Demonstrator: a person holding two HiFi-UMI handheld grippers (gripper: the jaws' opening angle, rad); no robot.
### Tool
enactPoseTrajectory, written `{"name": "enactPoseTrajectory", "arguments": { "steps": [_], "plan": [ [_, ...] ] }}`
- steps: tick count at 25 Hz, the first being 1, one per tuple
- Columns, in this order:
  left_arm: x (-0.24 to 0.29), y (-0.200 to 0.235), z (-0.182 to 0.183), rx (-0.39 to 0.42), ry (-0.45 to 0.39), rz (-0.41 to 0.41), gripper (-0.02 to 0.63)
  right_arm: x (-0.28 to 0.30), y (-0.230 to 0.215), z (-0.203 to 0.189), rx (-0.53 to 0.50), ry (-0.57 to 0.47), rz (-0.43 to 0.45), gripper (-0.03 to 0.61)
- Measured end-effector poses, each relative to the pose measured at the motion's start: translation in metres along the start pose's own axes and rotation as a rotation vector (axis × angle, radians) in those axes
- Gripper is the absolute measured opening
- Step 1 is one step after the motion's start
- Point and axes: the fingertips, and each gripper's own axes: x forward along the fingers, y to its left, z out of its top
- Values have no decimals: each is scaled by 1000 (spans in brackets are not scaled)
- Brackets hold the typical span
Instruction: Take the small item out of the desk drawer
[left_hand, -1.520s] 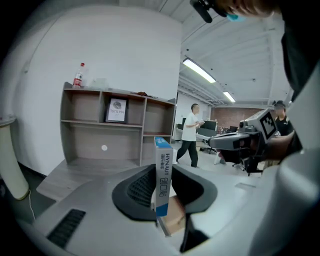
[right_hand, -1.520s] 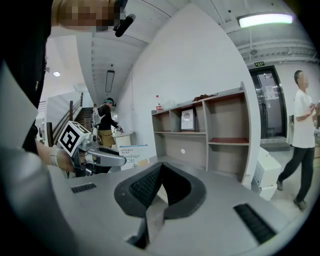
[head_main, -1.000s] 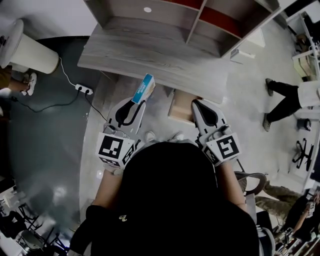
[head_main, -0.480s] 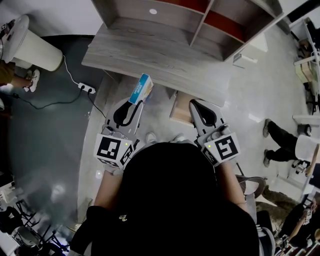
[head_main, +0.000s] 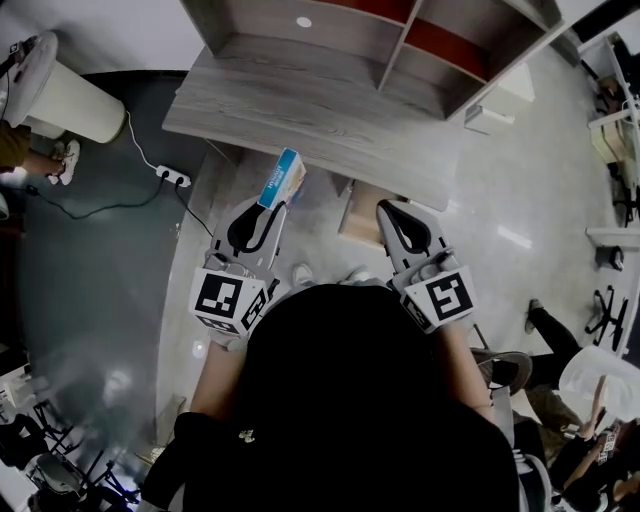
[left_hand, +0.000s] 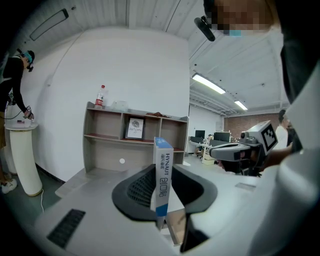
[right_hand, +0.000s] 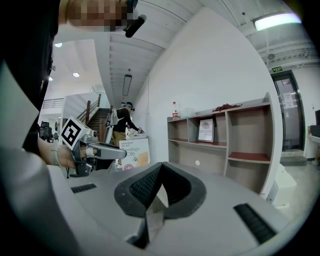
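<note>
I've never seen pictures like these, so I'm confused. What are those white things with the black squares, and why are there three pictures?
Those are two grabbing tools, and a person holds one in each hand. One picture comes from a camera on the person's head, looking down. That's the big dark shape. The other two come from little cameras riding on each tool.

The left tool is squeezing a thin blue-and-white box, held upright. The right tool is closed with nothing in it.

In front stands a grey wooden desk with a shelf unit on it. Under the desk's edge, a wooden drawer looks pulled out.
</note>
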Motion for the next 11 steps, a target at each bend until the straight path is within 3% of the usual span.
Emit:
{"name": "enactPoseTrajectory", "arguments": {
  "steps": [11],
  "plan": [
    [5, -10, -3, -1, 9, -13, 101, -12, -6, -3, 8, -4, -18, -3]
  ]
}}
